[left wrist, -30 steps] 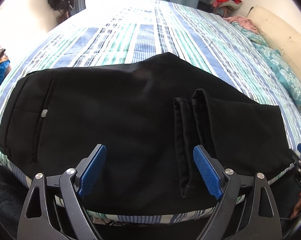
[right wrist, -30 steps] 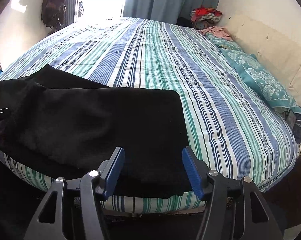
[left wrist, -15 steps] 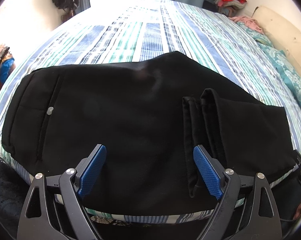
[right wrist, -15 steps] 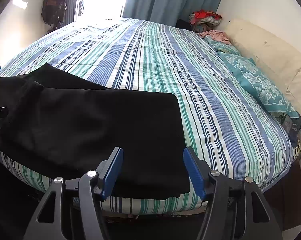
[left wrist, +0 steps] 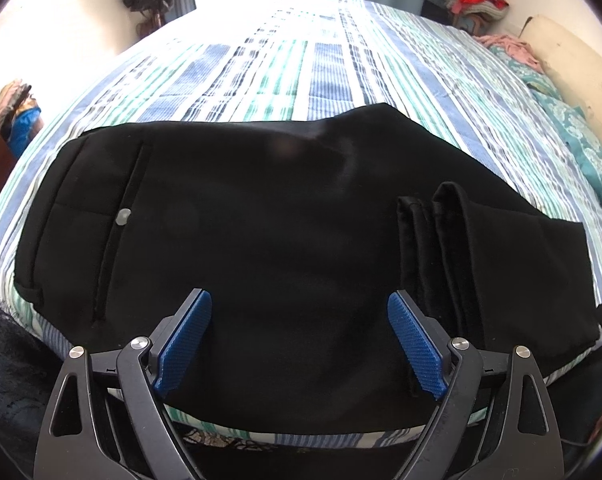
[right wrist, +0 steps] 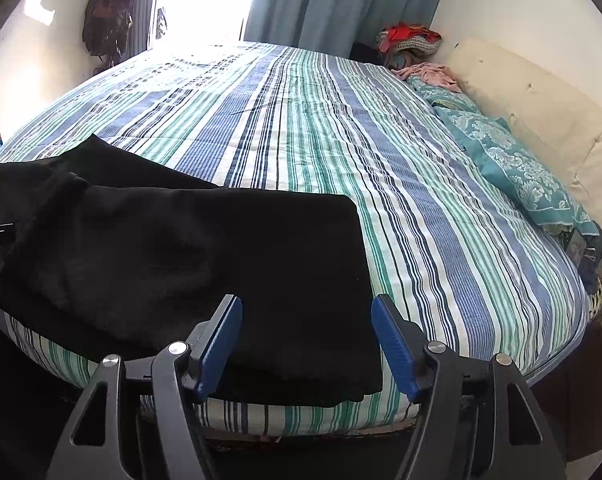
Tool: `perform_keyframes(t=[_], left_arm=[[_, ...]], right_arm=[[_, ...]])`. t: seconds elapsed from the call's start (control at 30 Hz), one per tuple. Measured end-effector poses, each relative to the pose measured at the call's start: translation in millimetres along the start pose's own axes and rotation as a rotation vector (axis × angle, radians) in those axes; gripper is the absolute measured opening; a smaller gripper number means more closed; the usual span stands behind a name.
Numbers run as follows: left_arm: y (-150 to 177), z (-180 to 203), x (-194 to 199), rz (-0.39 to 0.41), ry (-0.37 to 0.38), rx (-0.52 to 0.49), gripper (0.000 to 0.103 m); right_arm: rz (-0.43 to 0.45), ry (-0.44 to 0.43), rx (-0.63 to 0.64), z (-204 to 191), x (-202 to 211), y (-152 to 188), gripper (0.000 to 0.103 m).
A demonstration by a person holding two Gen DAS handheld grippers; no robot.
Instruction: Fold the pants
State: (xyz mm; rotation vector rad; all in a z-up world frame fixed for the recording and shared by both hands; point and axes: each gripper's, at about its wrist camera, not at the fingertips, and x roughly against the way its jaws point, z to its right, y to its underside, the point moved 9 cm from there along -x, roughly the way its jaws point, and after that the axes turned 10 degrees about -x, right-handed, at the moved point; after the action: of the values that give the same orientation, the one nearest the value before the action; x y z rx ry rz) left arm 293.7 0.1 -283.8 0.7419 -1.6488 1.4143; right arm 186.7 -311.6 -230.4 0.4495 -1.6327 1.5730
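Pants (left wrist: 261,240) lie flat along the near edge of the striped bed (left wrist: 325,60), long axis left-right: waistband end off to the left, folded edge to the right. Left tongs (left wrist: 299,340) hang wide open over the middle, gripping nothing. Right tongs (right wrist: 306,346) are opening over the near right corner of the fold, pads clear of cloth, so the right hand is nearer that end.

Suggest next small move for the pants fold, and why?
Probably lower the right gripper, jaws opening and empty, onto the folded end of the pants near the bed edge, then fold it toward the waist. The left gripper hovers open.
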Motion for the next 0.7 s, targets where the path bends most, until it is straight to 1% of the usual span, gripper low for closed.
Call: perform_keyframes(t=[0.07, 0.1, 0.17, 0.2, 0.27, 0.3, 0.33, 0.37, 0.4, 0.47, 0.53, 0.57, 0.6, 0.63, 0.67, 0.7], left_arm=[[-5.7, -18.1, 5.8, 0.009, -0.025, 0.008, 0.091], [-11.8, -33.4, 11.5, 0.028, -0.045, 0.017, 0.091], [-25.5, -76.1, 24.6, 0.076, -0.098, 0.07, 0.092], [-31.1, -105.4, 29.7, 0.093, -0.127, 0.124, 0.095], [-34.6, -164.6, 34.9, 0.109, -0.157, 0.268, 0.096], [-33.2, -192.2, 34.2, 0.109, -0.157, 0.344, 0.096], [-29.8, -213.0, 28.2, 0.092, -0.139, 0.4, 0.097], [-23.4, -227.3, 17.4, 0.047, -0.102, 0.437, 0.097], [-15.9, -234.3, 5.0, 0.001, -0.048, 0.458, 0.097], [-2.8, -226.6, -16.7, -0.069, 0.073, 0.432, 0.097], [12.6, -201.0, -35.4, -0.141, 0.192, 0.366, 0.097], [21.4, -182.3, -41.6, -0.179, 0.255, 0.333, 0.098], [25.3, -169.1, -41.4, -0.179, 0.27, 0.286, 0.101], [25.7, -161.1, -36.7, -0.158, 0.245, 0.238, 0.101], [26.2, -153.3, -35.2, -0.17, 0.249, 0.216, 0.098], [26.7, -150.2, -34.0, -0.188, 0.244, 0.216, 0.097]], right_arm=[[0.001, -0.011, -0.001, -2.1, -0.1, -1.1, 0.068], [0.003, -0.016, -0.002, -2.9, 0.5, -1.6, 0.068], [0.01, -0.028, -0.003, -4.8, 1.6, -2.8, 0.068], [0.013, -0.033, -0.002, -5.5, 2.3, -3.3, 0.068], [0.013, -0.043, 0.003, -7.7, 2.2, -3.2, 0.068], [0.011, -0.046, 0.007, -8.7, 1.6, -2.8, 0.068], [0.007, -0.05, 0.01, -9.9, 0.9, -2.2, 0.068], [0.003, -0.057, 0.01, -11.3, 0.1, -1.6, 0.068], [0.0, -0.063, 0.008, -12.4, -0.6, -1.0, 0.068], [-0.002, -0.071, 0.008, -15.7, -1.3, -1.7, 0.068], [0.002, -0.077, 0.008, -19.2, -0.5, -3.8, 0.068], [0.005, -0.081, 0.007, -20.8, 0.5, -4.7, 0.068], [0.009, -0.085, 0.008, -22.3, 1.8, -5.1, 0.068], [0.012, -0.088, 0.009, -23.8, 2.9, -5.5, 0.068], [0.014, -0.091, 0.012, -25.3, 3.8, -5.8, 0.068], [0.016, -0.093, 0.016, -26.6, 4.2, -6.2, 0.068]])
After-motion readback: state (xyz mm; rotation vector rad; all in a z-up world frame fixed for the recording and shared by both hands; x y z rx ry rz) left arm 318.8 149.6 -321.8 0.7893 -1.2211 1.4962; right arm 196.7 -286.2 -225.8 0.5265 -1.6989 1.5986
